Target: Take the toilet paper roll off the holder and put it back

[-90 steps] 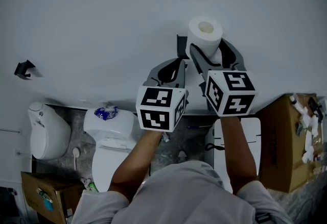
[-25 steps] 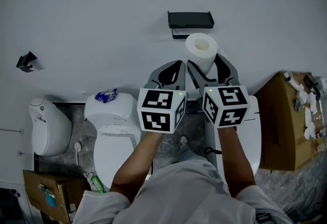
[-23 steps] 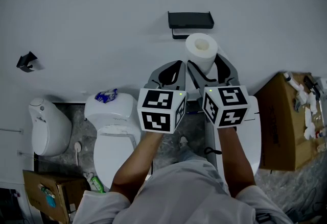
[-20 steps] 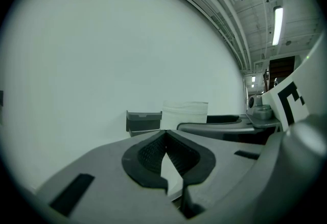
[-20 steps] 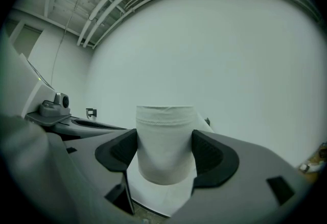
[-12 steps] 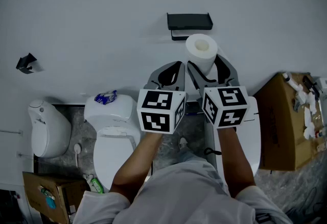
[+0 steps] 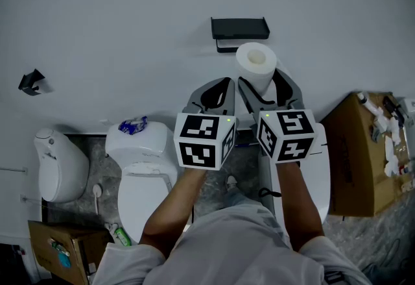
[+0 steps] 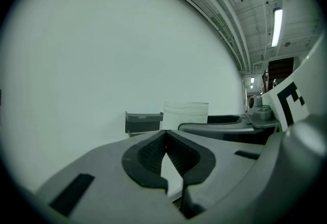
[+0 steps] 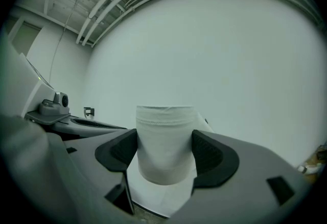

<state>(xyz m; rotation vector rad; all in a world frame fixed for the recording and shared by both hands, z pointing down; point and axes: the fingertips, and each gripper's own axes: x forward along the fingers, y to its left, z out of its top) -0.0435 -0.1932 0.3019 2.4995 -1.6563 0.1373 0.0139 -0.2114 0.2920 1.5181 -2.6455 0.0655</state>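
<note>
The toilet paper roll (image 7: 256, 66) has come off the holder (image 7: 240, 28). A few seconds ago it sat right up at the bracket; now it hangs at about 5 o'clock of it, and the black holder stands bare on the wall (image 7: 117, 24). Over the last second nothing has shifted. I judge the first half of the task done, and the return, up toward 11 o'clock, not yet begun.

The right claw (image 7: 261, 80) stands wide, clamped on the upright roll. The left claw (image 7: 220, 86), at its 9 o'clock, is closed tip to tip and empty.

The right gripper view shows both pads (image 9: 207, 151) pressed against the paper, which the head view only suggests, but no holder. The left gripper view shows the holder's front with the roll at its 3 o'clock. Only the head view shows both claws together.
</note>
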